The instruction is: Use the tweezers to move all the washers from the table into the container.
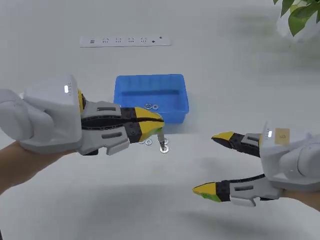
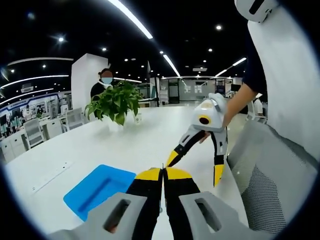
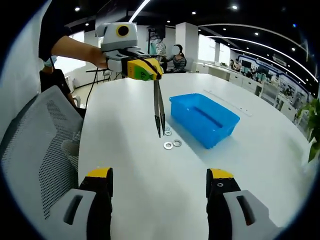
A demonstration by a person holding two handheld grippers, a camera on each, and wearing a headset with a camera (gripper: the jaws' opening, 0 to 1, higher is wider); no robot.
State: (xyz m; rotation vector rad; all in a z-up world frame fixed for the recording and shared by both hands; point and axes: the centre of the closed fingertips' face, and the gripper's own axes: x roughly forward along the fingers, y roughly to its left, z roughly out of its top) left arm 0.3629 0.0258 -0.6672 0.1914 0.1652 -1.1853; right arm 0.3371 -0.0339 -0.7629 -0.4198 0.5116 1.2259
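We are clamping the tweezers (image 3: 158,107) in the closed left tongs (image 1: 159,120), right tongs (image 1: 204,163) gaping empty, and judging the light, slippery washers (image 3: 168,145) just below the left tongs best pinched across one rim, container (image 1: 175,117) just beyond.

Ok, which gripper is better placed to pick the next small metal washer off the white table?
Left. The left gripper is shut on the thin metal tweezers, tips pointing down by the silver washers beside the blue plastic container. The right gripper is open, empty and off to the side.
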